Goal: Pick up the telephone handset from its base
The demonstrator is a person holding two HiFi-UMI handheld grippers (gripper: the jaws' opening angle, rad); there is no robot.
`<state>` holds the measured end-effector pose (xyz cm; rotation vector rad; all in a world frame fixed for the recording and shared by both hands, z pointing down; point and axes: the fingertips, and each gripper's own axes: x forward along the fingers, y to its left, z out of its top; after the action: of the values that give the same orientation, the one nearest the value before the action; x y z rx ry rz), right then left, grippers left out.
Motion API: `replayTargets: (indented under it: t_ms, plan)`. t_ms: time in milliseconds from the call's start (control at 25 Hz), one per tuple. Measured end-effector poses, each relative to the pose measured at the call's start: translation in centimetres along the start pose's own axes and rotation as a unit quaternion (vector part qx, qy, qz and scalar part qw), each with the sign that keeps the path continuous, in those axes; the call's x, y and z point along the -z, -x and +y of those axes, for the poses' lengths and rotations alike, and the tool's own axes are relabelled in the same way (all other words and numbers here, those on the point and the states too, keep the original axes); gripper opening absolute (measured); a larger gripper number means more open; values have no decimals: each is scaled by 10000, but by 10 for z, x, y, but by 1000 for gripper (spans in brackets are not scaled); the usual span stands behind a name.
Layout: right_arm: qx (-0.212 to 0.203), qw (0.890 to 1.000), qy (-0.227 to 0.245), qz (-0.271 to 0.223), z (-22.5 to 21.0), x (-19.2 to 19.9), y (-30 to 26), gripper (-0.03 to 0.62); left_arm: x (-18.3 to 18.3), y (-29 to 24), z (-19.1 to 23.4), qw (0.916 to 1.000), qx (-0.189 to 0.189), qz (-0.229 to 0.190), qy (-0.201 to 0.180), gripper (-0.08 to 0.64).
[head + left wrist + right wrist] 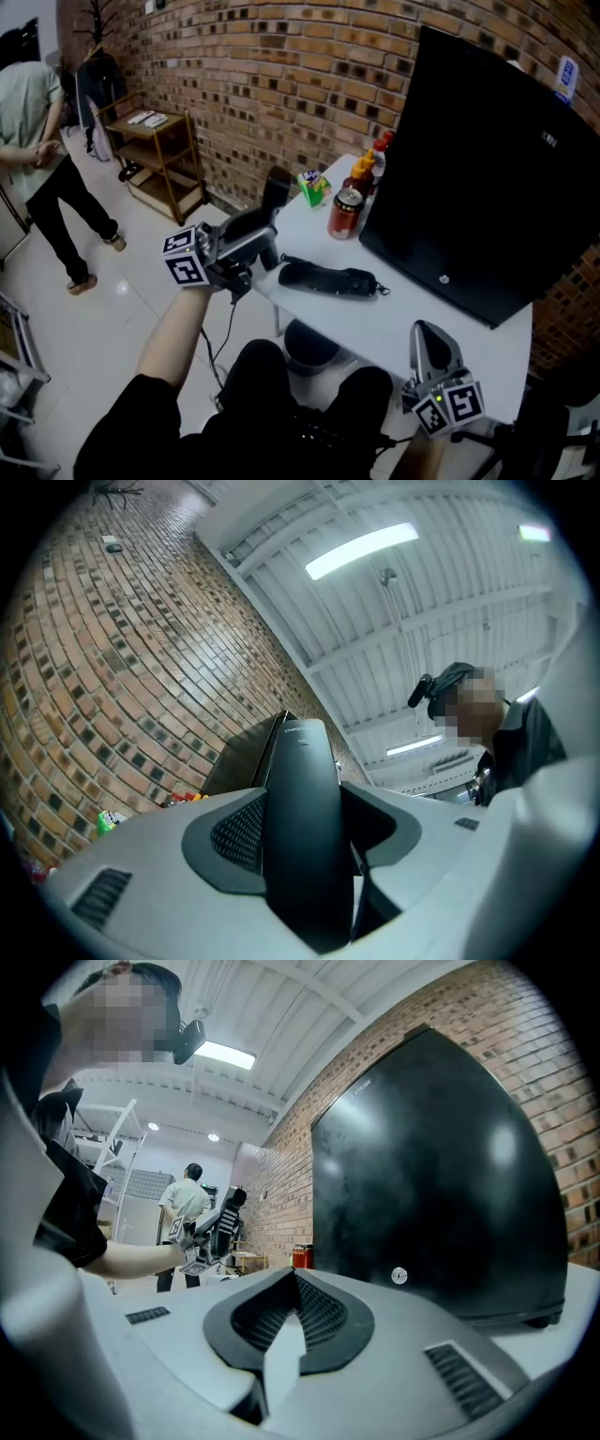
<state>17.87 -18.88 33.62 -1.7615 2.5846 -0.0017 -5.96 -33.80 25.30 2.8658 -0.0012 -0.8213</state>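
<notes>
My left gripper (255,234) is shut on the black telephone handset (275,190) and holds it in the air off the table's left edge. In the left gripper view the handset (300,827) stands upright between the jaws, pointing toward the ceiling. The black base (328,278) lies flat on the white table (422,328), to the right of the lifted handset and apart from it. My right gripper (427,343) hangs at the table's near edge, lower right, shut with nothing in it; its tips (292,1279) meet.
A large black slab (487,169) leans against the brick wall at the right. A red can (345,214), sauce bottles (366,172) and a green carton (315,187) stand behind the base. A person (37,141) stands far left near a wooden shelf cart (159,159).
</notes>
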Motion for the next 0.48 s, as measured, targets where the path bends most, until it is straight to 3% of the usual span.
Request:
replayTargets:
  t_ms: [480]
  plan:
    - [339,9993,129,-55,-12,0,3,11,-6,4,4,9999,-40,-138,-62,253]
